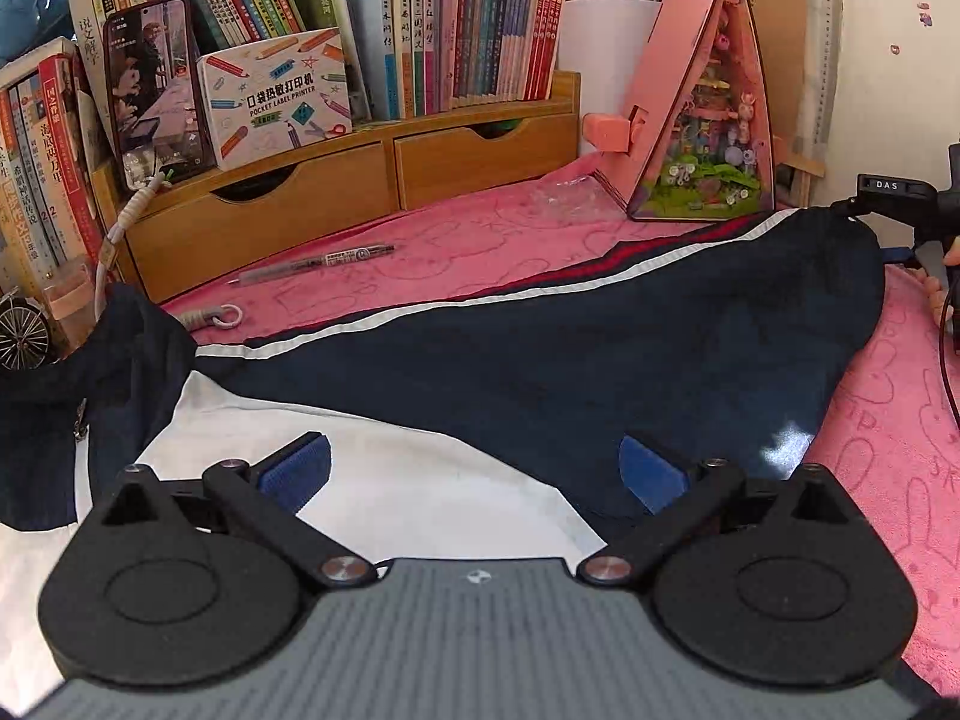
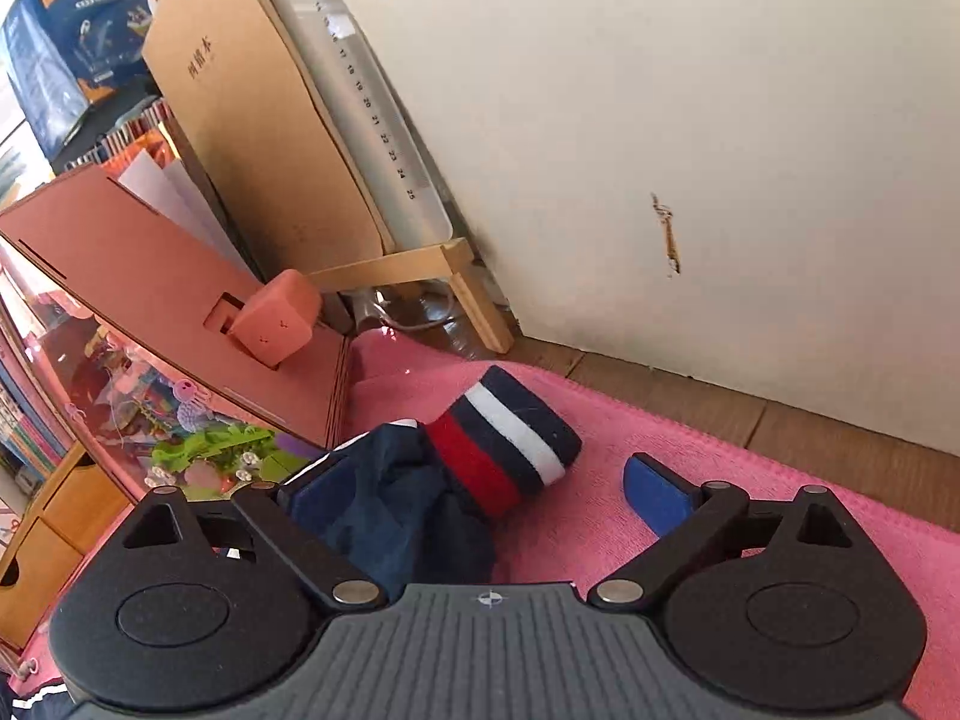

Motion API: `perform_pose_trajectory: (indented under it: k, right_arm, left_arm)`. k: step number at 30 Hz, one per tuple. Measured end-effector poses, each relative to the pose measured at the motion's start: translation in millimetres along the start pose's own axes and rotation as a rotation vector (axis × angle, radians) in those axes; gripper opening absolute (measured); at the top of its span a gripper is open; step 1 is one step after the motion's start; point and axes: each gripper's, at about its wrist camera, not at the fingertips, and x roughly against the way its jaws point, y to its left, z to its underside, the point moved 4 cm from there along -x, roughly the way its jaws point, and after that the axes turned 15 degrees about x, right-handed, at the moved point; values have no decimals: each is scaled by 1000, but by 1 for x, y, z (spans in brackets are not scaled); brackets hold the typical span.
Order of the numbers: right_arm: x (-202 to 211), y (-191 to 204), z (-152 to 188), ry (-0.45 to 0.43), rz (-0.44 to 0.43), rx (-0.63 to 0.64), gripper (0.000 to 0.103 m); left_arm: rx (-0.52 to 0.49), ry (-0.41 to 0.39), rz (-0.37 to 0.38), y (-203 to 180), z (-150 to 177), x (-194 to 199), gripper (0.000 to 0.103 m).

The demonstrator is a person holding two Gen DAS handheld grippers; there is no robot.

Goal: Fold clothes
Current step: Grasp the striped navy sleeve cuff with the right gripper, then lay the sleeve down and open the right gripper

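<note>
Books [image 1: 480,18] above wooden drawers [image 1: 336,192]; pen [image 1: 318,261] on pink towel [image 1: 456,252].

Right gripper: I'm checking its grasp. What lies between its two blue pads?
Right wrist view: bunched navy sleeve and its striped cuff lie between the open right gripper pads.

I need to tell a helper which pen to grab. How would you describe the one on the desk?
Start at the wooden drawer unit under the row of books. On the pink towel just in front of its left drawer lies the pen, flat and alone. It is slim, with a clear barrel and dark cap, unlike the striped cord curled nearer the navy jacket.
</note>
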Motion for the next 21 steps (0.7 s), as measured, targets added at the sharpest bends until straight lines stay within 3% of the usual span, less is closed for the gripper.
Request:
perform_pose_trajectory:
  k: [2,3,4,5,7,8,13,14,16,17,18,20,21]
  right_arm:
    - [-6,7,-10,-15,-1,14,41]
    - [0,13,-16,-65,0,57,14]
    - [10,20,-22,-139,40,132,10]
    - [21,29,-27,-225,91,219,10]
    - [37,38,-35,-347,109,317,10]
    - [37,38,-38,-346,101,326,10]
    - [9,19,-29,-175,80,246,12]
    - [4,14,-25,-133,94,221,14]
    - [3,7,-16,-77,126,170,29]
    - [8,7,-11,-70,143,158,50]
    - [18,10,-7,-91,152,164,73]
    - [46,30,1,-197,113,214,90]
    - [58,48,5,-234,47,253,94]
  left_arm:
    - [-20,21,-3,-5,9,-8,103]
    - [-31,28,-8,-7,13,-10,103]
    - [-38,25,-9,-8,17,-11,103]
    - [-34,18,-5,-8,19,-11,103]
    - [-12,26,8,-6,19,-12,103]
    - [0,30,15,-5,18,-12,103]
    - [10,34,23,-5,18,-13,103]
    - [10,33,23,-5,18,-13,103]
    - [11,33,22,-6,18,-14,103]
    - [12,32,21,-6,18,-14,103]
    - [13,31,20,-6,18,-14,103]
    - [13,30,19,-7,18,-14,103]
    - [13,30,19,-7,18,-14,103]
